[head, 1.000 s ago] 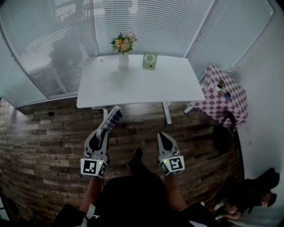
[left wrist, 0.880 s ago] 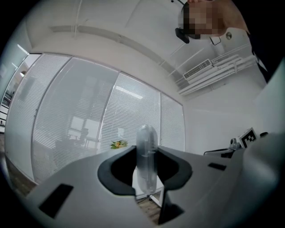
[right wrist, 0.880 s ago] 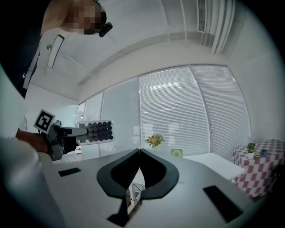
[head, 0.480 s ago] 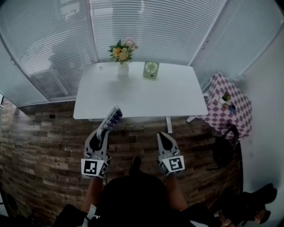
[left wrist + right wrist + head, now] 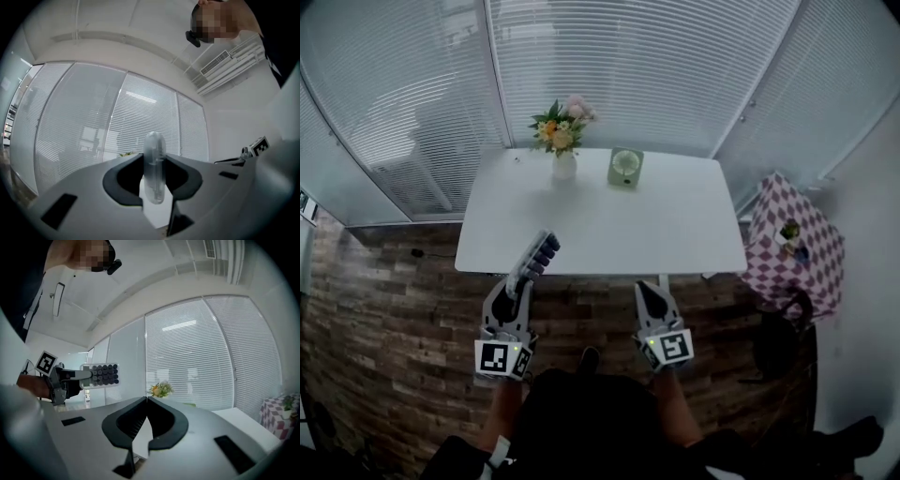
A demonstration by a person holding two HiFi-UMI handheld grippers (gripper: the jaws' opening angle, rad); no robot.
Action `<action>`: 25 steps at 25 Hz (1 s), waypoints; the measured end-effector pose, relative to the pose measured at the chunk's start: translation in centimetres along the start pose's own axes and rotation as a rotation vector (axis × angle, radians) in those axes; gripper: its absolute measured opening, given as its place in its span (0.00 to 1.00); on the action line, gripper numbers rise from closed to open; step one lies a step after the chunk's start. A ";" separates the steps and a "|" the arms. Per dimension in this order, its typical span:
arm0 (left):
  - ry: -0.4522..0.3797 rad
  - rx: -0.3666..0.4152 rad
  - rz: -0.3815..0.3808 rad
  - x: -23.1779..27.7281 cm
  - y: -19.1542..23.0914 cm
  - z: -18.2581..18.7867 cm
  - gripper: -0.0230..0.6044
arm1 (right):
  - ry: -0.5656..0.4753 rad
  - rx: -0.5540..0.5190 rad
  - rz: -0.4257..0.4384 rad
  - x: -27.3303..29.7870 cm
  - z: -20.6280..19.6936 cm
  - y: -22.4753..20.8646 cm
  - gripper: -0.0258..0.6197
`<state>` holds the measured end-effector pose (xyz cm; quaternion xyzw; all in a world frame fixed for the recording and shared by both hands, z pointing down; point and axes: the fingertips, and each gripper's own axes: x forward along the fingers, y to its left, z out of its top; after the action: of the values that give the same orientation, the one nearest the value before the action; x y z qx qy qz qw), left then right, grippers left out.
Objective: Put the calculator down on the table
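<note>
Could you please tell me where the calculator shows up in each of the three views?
Head view: calculator, left of centre, in the left gripper.
Left gripper view: calculator, centre, edge-on between the jaws.
Right gripper view: calculator, far left, keys showing.
Shared landmark: the flowers, clear in head and right gripper views.

Head view looks steeply down from just short of the table (image 5: 675, 225); both gripper views face it level, perhaps sharing its flowers (image 5: 161, 389).

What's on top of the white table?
A white vase of flowers and a small green gadget near the far edge of the table. The calculator in the left gripper hides a bit of the near edge.
</note>
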<state>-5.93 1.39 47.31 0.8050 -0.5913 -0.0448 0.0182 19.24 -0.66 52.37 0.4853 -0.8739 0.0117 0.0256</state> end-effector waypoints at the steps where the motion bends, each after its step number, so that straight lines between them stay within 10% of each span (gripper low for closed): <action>1: 0.001 -0.001 0.006 0.2 0.0 -0.1 0.20 | 0.001 -0.003 0.007 0.4 -0.1 -0.2 0.05; 25: 0.000 0.000 -0.003 11.1 7.5 -1.2 0.20 | 0.016 -0.045 0.013 13.5 0.4 -2.9 0.05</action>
<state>-9.65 -11.46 48.52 0.8058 -0.5903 -0.0448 0.0178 14.58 -13.71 52.70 0.4788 -0.8769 -0.0037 0.0434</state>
